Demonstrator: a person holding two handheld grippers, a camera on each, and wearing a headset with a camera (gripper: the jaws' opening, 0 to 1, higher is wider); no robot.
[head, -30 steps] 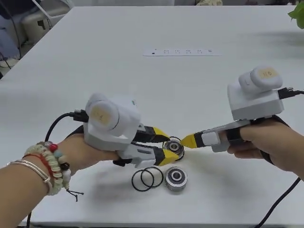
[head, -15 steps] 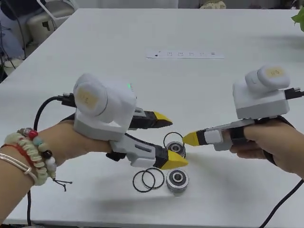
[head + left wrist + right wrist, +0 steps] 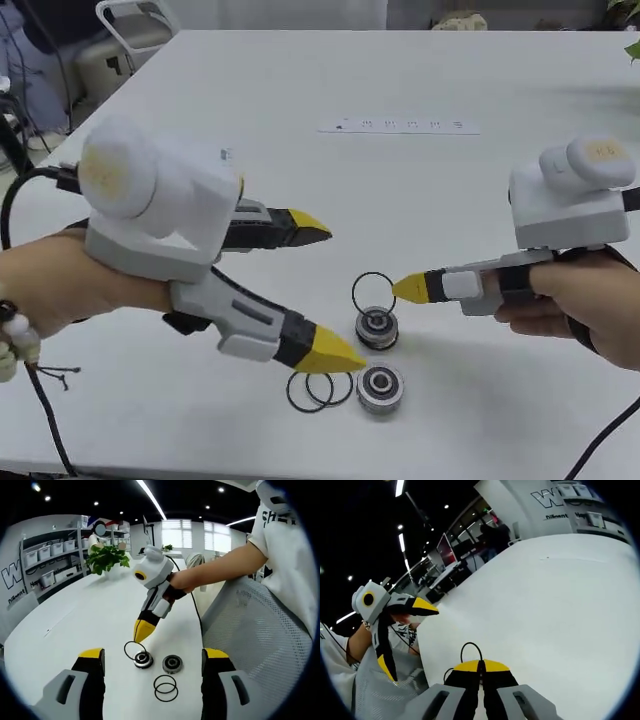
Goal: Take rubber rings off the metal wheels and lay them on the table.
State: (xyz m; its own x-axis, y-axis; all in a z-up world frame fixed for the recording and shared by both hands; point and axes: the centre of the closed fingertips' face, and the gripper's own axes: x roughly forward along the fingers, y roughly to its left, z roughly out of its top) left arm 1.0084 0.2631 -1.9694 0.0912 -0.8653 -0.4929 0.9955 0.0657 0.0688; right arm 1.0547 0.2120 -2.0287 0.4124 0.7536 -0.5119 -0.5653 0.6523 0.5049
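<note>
So on the white worktop [image 3: 480, 200] the left hand-held gripper [image 3: 320, 290] is spread wide with nothing in it, and the right hand-held gripper [image 3: 408, 288] is pinched shut on a rubber ring [image 3: 354, 292], lying roughly 3-to-9 across the head view. The far wheel [image 3: 377, 329] sits at about 7 o'clock from the right tip, with the near wheel [image 3: 380, 387] just beside it at its 6. The pinched ring stands on edge with its bottom meeting the far wheel, so I can't tell if it's fully off. Two loose rings [image 3: 322, 390] lie flat and overlapping at 9 o'clock of the near wheel. My guess is that's the drop spot, at 7 from the right tip. The right gripper view shows the jaws closed with the ring poking out at 12. The left gripper view shows both wheels and the loose rings between its open jaws.
</note>
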